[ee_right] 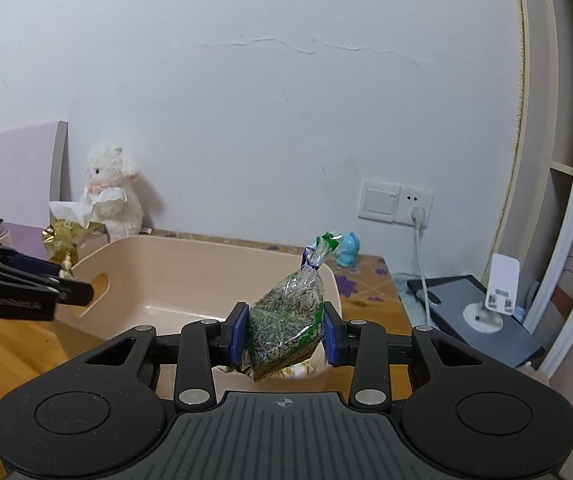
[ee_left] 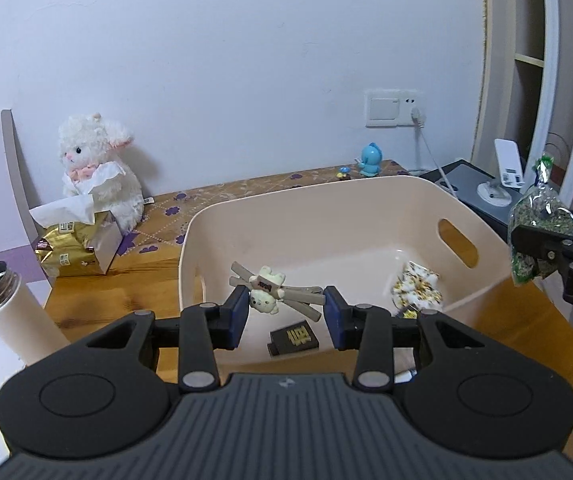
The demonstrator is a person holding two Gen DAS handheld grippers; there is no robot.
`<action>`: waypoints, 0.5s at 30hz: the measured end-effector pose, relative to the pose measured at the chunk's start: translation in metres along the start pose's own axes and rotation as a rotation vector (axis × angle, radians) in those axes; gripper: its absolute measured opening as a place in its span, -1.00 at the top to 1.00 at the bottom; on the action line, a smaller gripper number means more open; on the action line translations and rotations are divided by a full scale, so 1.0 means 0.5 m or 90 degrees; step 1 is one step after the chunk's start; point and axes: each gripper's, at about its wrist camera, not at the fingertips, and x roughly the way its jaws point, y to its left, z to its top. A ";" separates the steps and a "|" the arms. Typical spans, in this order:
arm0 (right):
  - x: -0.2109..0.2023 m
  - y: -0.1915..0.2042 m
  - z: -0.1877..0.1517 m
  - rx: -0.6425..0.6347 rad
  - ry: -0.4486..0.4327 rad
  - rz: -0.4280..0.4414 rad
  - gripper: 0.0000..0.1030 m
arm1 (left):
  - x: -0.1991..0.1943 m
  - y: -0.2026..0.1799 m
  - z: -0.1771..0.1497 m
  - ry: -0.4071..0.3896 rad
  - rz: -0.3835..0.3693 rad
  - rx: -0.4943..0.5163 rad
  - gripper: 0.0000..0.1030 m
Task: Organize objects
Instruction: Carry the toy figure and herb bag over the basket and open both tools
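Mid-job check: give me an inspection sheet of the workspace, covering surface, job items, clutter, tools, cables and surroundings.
Surface: wooden table, patterned cloth at the back.
Job's things: beige bin holds a bear hair clip, a dark box and a floral packet.
Clutter: plush lamb, tissue box, open flask, blue figurine.
Tools: left tool open above the bin; right tool shut on the green snack bag.
Cables: white cable plugged into the wall socket.
Surroundings: white wall, phone stand.
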 end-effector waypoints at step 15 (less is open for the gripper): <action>0.133 0.029 0.005 -0.011 0.064 0.004 0.32 | 0.168 -0.007 0.000 0.083 0.029 0.006 0.17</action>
